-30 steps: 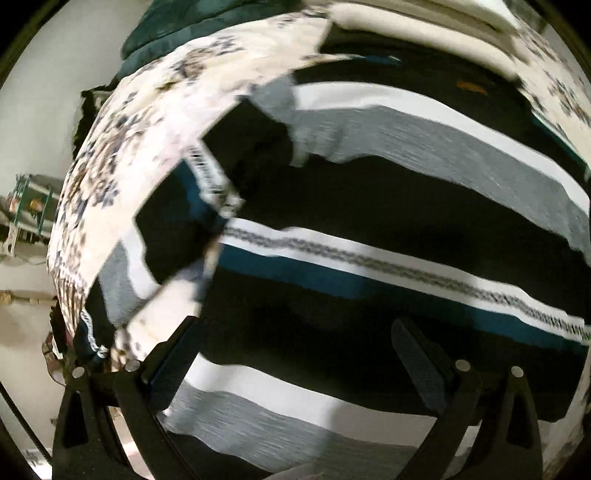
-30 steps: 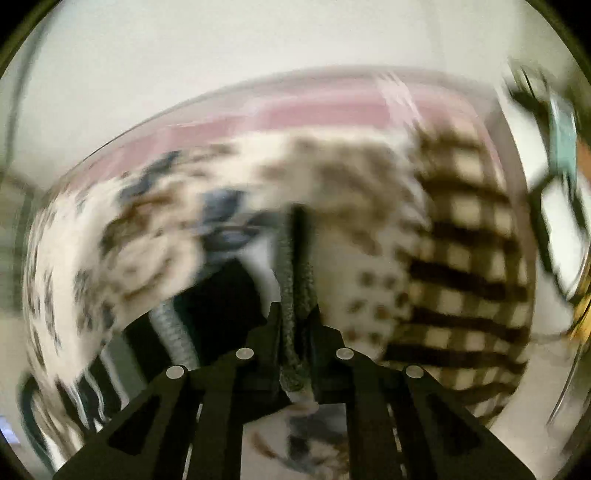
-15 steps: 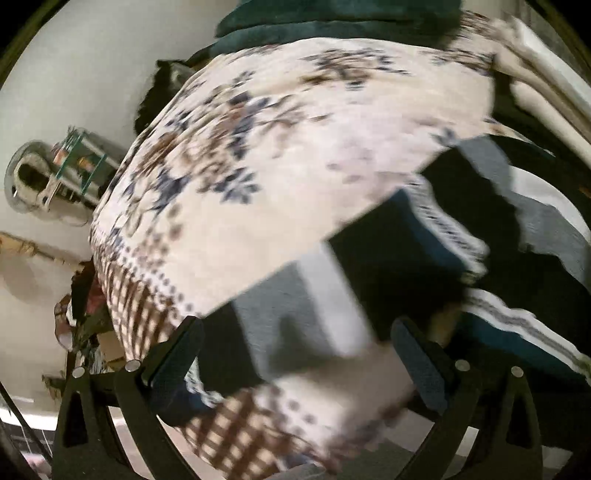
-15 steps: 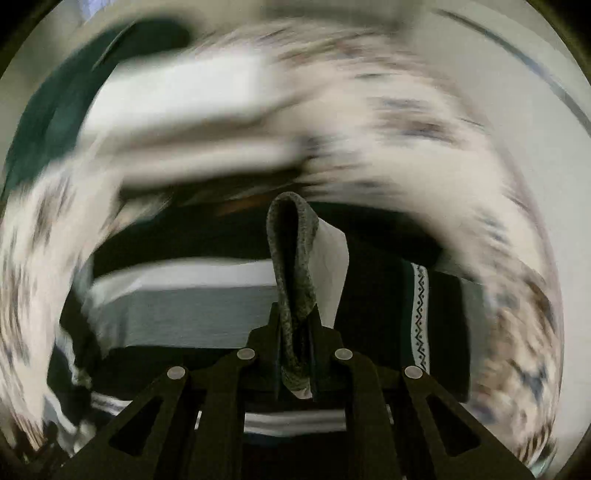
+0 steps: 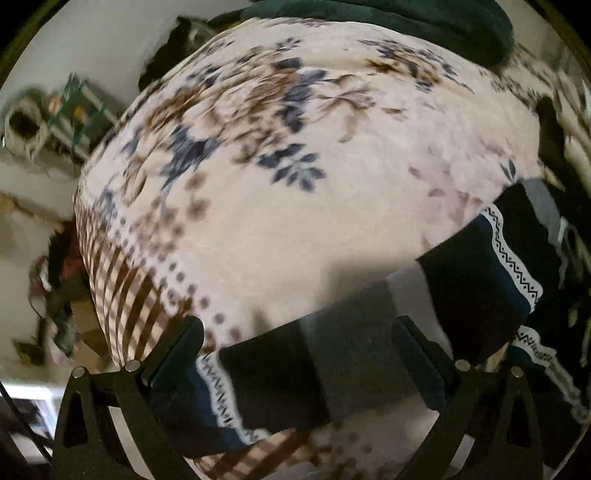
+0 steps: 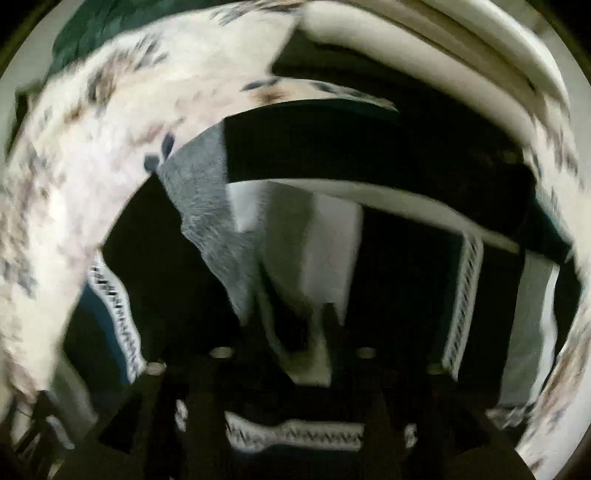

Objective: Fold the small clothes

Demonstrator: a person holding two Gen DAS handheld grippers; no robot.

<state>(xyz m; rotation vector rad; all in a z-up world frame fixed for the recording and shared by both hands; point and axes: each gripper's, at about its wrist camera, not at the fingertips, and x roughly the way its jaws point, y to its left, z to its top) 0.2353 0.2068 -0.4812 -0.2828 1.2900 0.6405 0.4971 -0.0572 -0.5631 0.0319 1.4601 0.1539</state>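
Cream floral blanket (image 5: 295,206) fills most of the left wrist view, with blue and brown flowers across the middle and a brown checked border running down around 8 o'clock. Way out at 9 to 10 o'clock there's a bit of pale wall and some cluttered shelf stuff (image 5: 70,110), too blurry to name. A dark green cushion or throw (image 5: 406,22) sits along the top at 12 to 1 o'clock. The left gripper (image 5: 295,354) is down at 6 o'clock with its fingers spread wide apart, and the striped sweater (image 5: 354,354) lies across the gap between them: black, grey and teal bands with a white zigzag trim, stretching off toward 3 o'clock. Nothing is pinched there as far as I can see. Over in the right wrist view it's all pretty smeared. The blanket (image 6: 92,166) curves around 9 to 11 o'clock, the sweater (image 6: 369,155) spreads across the centre, and a few pale folded things (image 6: 461,55) are stacked at 1 o'clock. The right gripper (image 6: 306,354) is at 6 o'clock, very dark, and its fingers look pressed together on a fold of the sweater's grey and white cloth that rises toward the middle of the view.
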